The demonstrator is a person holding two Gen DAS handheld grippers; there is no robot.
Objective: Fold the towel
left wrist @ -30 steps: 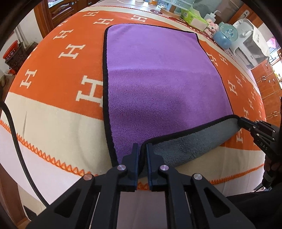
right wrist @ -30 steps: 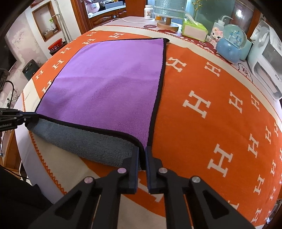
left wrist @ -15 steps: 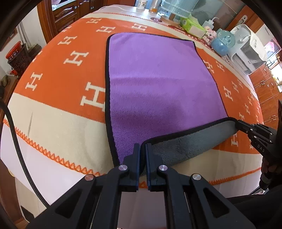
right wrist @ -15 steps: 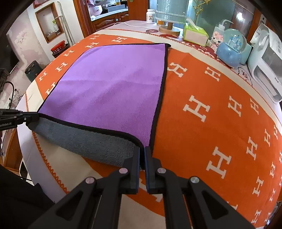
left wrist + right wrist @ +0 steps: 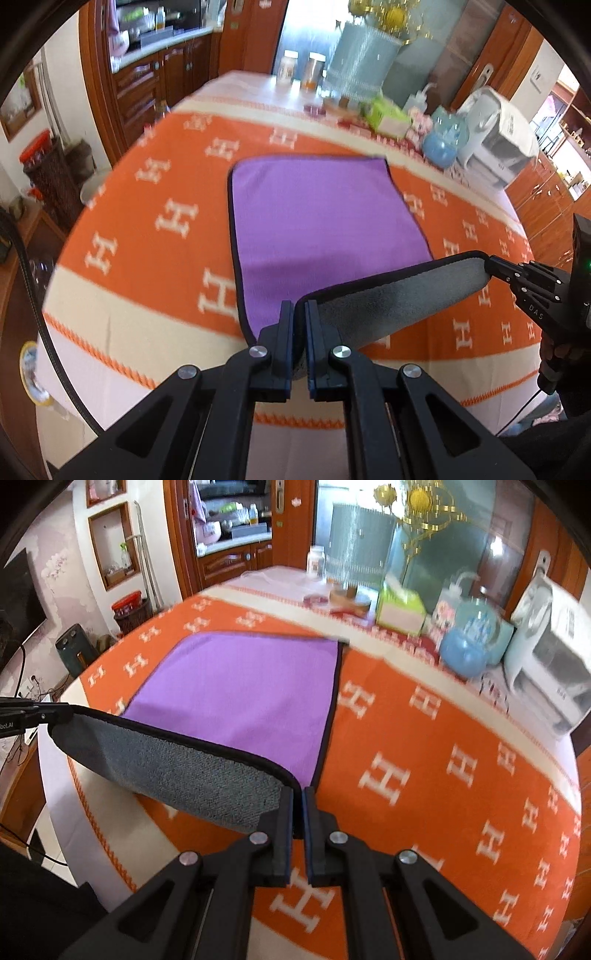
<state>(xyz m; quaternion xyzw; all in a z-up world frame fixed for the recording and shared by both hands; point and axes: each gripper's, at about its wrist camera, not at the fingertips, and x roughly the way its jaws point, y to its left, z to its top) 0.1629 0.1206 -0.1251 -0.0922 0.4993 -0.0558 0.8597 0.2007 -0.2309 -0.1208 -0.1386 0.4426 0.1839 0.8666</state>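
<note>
A purple towel [image 5: 317, 218] with a black hem and grey underside lies on the orange table cover; it also shows in the right wrist view [image 5: 243, 701]. My left gripper [image 5: 299, 314] is shut on its near left corner. My right gripper [image 5: 298, 797] is shut on its near right corner. Both corners are lifted above the table, so the near edge hangs between them with the grey underside [image 5: 399, 299] facing me. The right gripper shows in the left wrist view [image 5: 495, 264], and the left gripper in the right wrist view [image 5: 51, 714].
At the table's far edge stand a green tissue box [image 5: 400, 607], a blue globe [image 5: 469, 653], a white appliance [image 5: 550, 664], jars [image 5: 303, 68] and a tall lamp base [image 5: 360, 64]. The table's near edge [image 5: 303, 419] lies just below the grippers.
Both grippers have risen with the towel corners, lifting the near edge well off the table. The views now look farther across the table and into the room.
</note>
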